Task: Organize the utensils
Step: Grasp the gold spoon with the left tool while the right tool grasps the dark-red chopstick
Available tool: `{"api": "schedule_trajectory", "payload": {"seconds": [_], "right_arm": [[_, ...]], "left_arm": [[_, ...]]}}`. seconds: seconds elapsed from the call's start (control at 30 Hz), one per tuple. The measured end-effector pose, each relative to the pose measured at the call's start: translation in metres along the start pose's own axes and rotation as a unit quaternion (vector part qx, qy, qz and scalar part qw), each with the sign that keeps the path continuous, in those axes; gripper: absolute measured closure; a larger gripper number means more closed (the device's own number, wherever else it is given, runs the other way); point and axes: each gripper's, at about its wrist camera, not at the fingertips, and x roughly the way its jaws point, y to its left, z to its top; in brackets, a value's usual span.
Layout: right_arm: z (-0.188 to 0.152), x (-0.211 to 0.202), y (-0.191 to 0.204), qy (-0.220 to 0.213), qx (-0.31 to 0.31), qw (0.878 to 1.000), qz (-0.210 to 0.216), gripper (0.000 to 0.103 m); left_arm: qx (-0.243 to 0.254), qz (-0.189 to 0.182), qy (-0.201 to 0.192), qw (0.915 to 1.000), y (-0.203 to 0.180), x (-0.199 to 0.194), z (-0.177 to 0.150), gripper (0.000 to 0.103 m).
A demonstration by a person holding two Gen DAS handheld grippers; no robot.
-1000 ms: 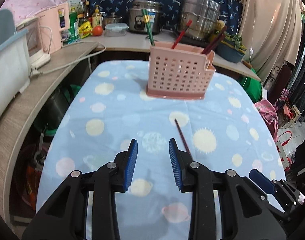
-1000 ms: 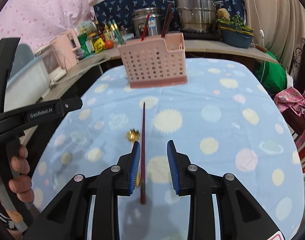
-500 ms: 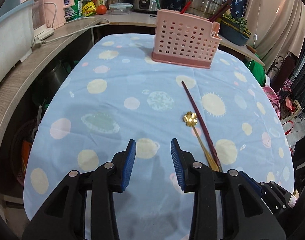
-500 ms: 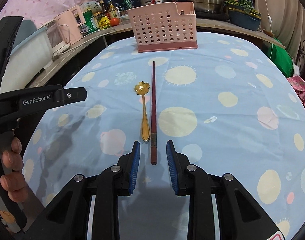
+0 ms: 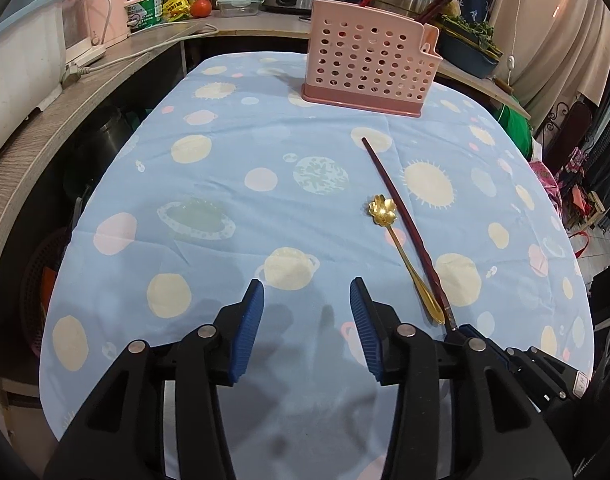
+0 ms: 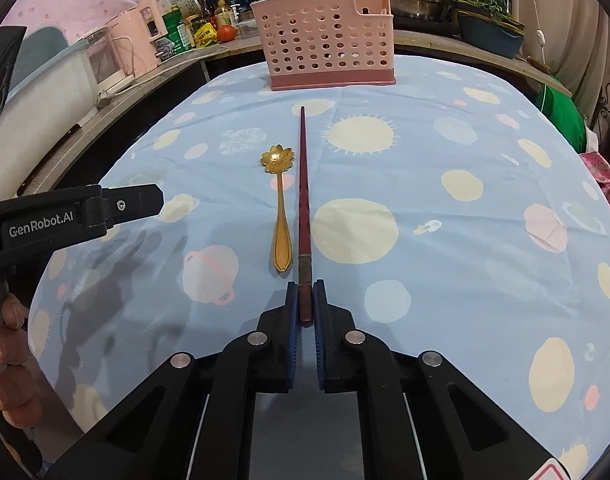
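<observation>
Several chopsticks are standing upright in the pink perforated utensil basket (image 6: 325,58) at the far end of the cloth-covered counter (image 6: 465,240). Near the middle, the dark red chopstick (image 6: 303,200) is lying lengthwise with the gold flower-bowled spoon (image 6: 280,208) just left of it. The right gripper (image 6: 305,304) is pinching the chopstick's near end, while the left gripper (image 5: 307,300) is hovering wide apart, holding nothing.

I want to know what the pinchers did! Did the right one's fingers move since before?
Yes. The right gripper squeezed shut on the red chopstick, which still lies beside the gold spoon.
</observation>
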Motion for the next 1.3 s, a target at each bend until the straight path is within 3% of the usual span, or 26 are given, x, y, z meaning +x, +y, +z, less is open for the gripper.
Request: {"api": "schedule_trajectory", "payload": {"seconds": [0.1,0.3,0.67,0.87,1.03,1.3], "right_arm": [[-0.002,-0.003,-0.008,-0.002,0.013,1.0,-0.007,0.096],[-0.004,-0.011,-0.032,0.0,0.053,0.999,-0.006,0.096],[-0.01,-0.021,-0.057,-0.003,0.081,0.997,-0.004,0.096],[-0.013,-0.019,-0.057,-0.001,0.083,0.997,0.001,0.096],[-0.013,-0.018,-0.055,-0.001,0.083,0.997,0.0,0.096],[-0.011,-0.03,-0.051,-0.011,0.078,0.997,0.003,0.096]], "left_arm": [[0.001,0.001,0.002,1.0,-0.004,0.002,-0.002,0.048],[0.011,-0.017,0.007,0.9998,-0.018,0.005,-0.006,0.04],[0.027,-0.058,0.034,0.9974,-0.064,0.03,-0.012,0.039],[0.045,-0.046,0.032,0.9974,-0.075,0.04,-0.016,0.055],[0.053,-0.049,0.033,0.9968,-0.075,0.04,-0.016,0.091],[0.033,-0.07,0.039,0.9962,-0.061,0.029,-0.017,0.092]]}}
